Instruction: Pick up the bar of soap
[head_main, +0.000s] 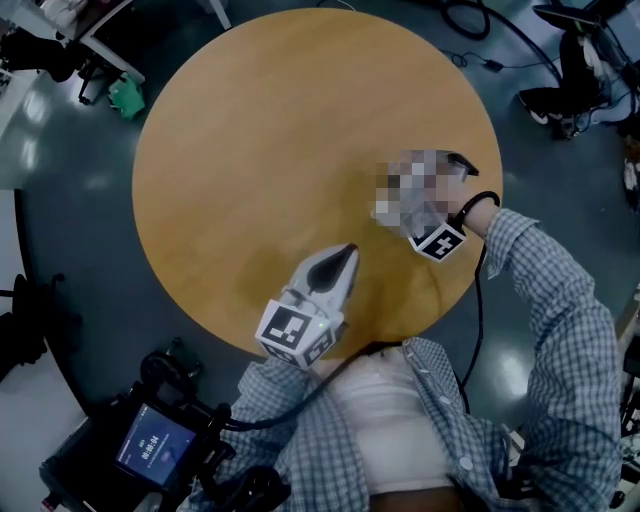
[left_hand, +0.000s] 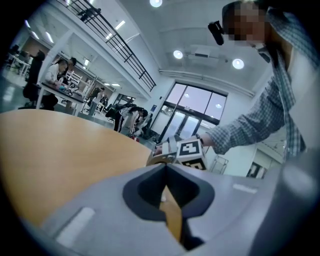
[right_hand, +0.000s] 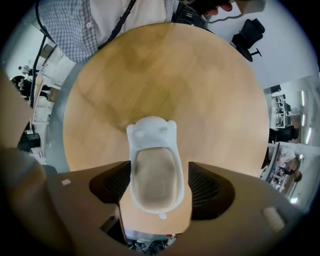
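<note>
A beige bar of soap (right_hand: 156, 176) lies in a white bear-shaped dish (right_hand: 150, 129) on the round wooden table (right_hand: 205, 85). My right gripper (right_hand: 160, 185) stands open around the dish, a dark pad on each side with a narrow gap to the rim. In the head view a mosaic patch covers that gripper and the dish; only its marker cube (head_main: 440, 241) shows, near the table's right edge. My left gripper (head_main: 343, 258) hovers over the table's near edge, shut and empty, its tips meeting (left_hand: 165, 167). The left gripper view also catches the right gripper's marker cube (left_hand: 190, 152).
The table (head_main: 280, 130) is bare apart from the dish. Off it stand a black office chair (head_main: 565, 70) and cables at the back right, a green object (head_main: 127, 97) at the back left, and a cart with a lit screen (head_main: 150, 445) at the near left.
</note>
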